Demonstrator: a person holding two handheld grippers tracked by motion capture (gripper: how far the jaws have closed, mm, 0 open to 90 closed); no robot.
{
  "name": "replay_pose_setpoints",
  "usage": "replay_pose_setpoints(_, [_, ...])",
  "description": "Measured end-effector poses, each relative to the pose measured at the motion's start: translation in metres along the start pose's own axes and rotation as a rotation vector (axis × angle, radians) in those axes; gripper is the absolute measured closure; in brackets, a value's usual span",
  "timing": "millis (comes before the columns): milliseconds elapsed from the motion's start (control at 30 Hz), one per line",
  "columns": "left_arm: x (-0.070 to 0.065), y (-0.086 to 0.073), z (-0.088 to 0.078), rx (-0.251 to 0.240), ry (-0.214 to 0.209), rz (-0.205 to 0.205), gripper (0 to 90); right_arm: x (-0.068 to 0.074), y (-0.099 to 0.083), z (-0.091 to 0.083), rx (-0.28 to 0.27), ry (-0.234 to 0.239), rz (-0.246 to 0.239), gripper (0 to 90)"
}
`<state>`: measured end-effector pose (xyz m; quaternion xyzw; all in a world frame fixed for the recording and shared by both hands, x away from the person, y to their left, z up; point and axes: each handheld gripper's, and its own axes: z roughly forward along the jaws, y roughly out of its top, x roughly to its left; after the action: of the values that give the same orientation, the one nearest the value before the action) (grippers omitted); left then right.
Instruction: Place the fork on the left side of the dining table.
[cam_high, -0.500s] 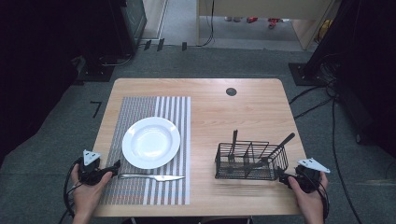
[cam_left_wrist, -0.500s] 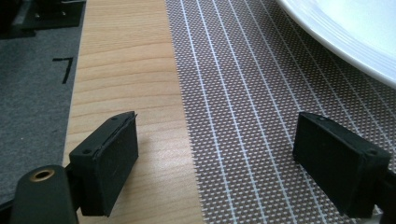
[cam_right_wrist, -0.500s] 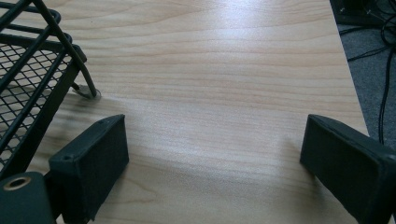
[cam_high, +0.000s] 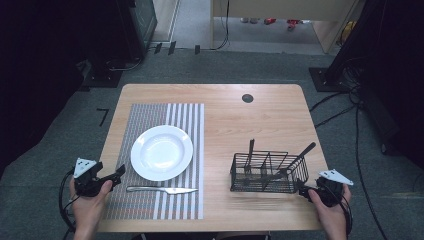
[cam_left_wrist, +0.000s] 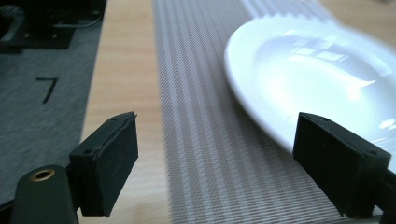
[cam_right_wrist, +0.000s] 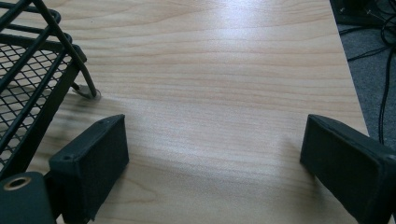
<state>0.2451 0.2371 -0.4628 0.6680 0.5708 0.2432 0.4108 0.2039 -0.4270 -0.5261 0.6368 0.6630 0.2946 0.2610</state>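
Black foam-faced jaws stand wide apart on both tools, and nothing sits between either pair. The left gripper (cam_high: 116, 175) hovers over the near left edge of the striped placemat (cam_high: 150, 117), released, its jaws aimed along the mat with the rim of the white plate (cam_left_wrist: 299, 70) just past the far jaw. Half a second back this gripper was closer to the handle end of the table knife (cam_high: 161, 189); now it sits a touch higher and farther left, with a clear gap between its tips and the knife. The knife itself lies flat on the mat just in front of the plate, blade pointing right, and has not shifted.

Over on the other side, the right gripper (cam_high: 305, 192) is likewise empty and open, resting low near the front right corner of the black wire cutlery caddy (cam_high: 270, 172). From its own camera the caddy's mesh wall and foot (cam_right_wrist: 86, 91) are just beside the left jaw, with bare wooden table (cam_right_wrist: 224, 70) ahead. It has hardly moved. The caddy holds dark utensils (cam_high: 295, 160) leaning at angles.

My reading: the knife looks set in its place and let go, the left hand easing off. One piece of the place setting seems done, and the next utensil would likely come from the caddy.
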Motion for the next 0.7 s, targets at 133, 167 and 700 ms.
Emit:
replay_pose_setpoints(133, [-0.015,0.01,-0.007,-0.027,-0.028,0.019,14.6,0.0,0.0,0.0,0.0,0.0,0.0,7.3])
replay_pose_setpoints(167, [-0.027,0.018,-0.01,-0.041,-0.063,0.034,14.7,0.0,0.0,0.0,0.0,0.0,0.001,7.3])
replay_pose_setpoints(700, [-0.111,0.051,0.007,-0.053,-0.257,0.085,14.7,0.0,0.0,0.0,0.0,0.0,0.001,7.3])
